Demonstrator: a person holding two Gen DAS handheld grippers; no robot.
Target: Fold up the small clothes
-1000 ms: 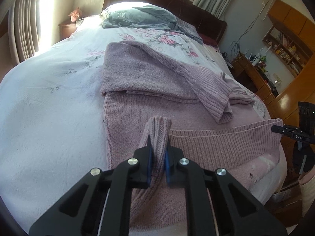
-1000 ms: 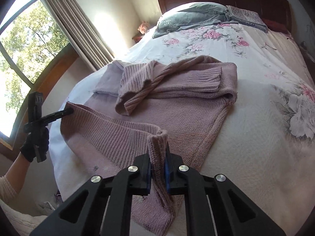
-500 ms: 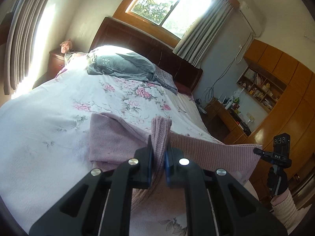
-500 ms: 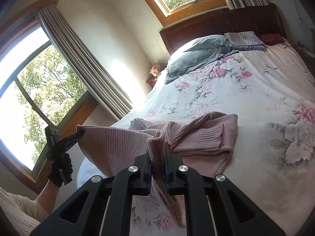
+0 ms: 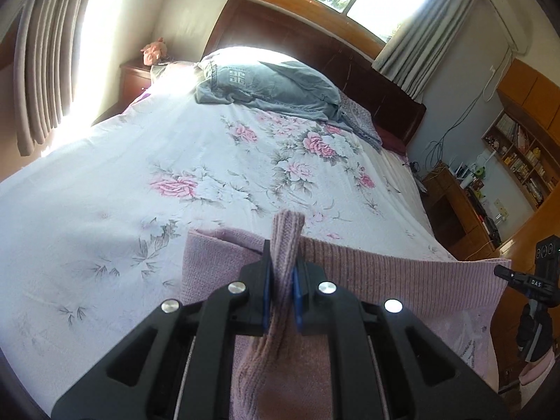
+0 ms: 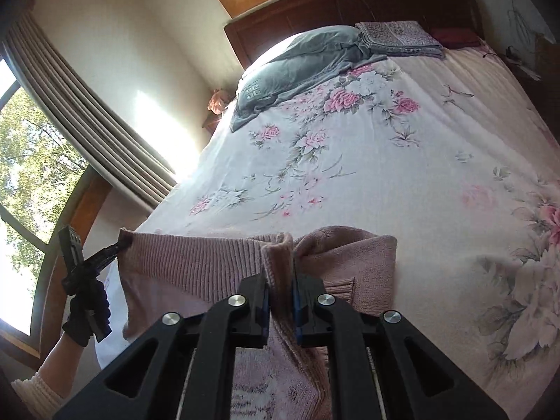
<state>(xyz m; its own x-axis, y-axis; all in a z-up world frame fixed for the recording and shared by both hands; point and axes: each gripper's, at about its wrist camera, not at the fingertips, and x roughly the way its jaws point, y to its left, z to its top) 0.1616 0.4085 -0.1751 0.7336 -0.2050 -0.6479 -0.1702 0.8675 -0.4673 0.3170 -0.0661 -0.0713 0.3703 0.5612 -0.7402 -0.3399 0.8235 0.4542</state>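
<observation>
A mauve knitted sweater (image 5: 385, 280) lies at the near end of the bed, its ribbed hem lifted and stretched taut between both grippers. My left gripper (image 5: 281, 280) is shut on one hem corner, the knit bunched between its blue pads. My right gripper (image 6: 280, 287) is shut on the other corner of the sweater (image 6: 196, 262). Each gripper shows in the other's view: the right gripper (image 5: 504, 272) at the far right, the left gripper (image 6: 117, 245) at the left, held by a black-gloved hand (image 6: 85, 311). The folded upper part of the sweater lies behind the raised hem, mostly hidden.
The floral bedspread (image 5: 210, 161) stretches ahead toward a dark wooden headboard (image 5: 315, 45). A grey pillow (image 5: 273, 87) and a folded patterned cloth (image 6: 399, 38) lie at the head. A nightstand (image 5: 136, 77) and curtains stand left; a desk and bookshelves (image 5: 518, 161) stand right.
Both grippers have lifted the sweater's hem off the bed and carried it forward over the folded sleeves, toward the headboard. The cameras now see more of the far bed.
</observation>
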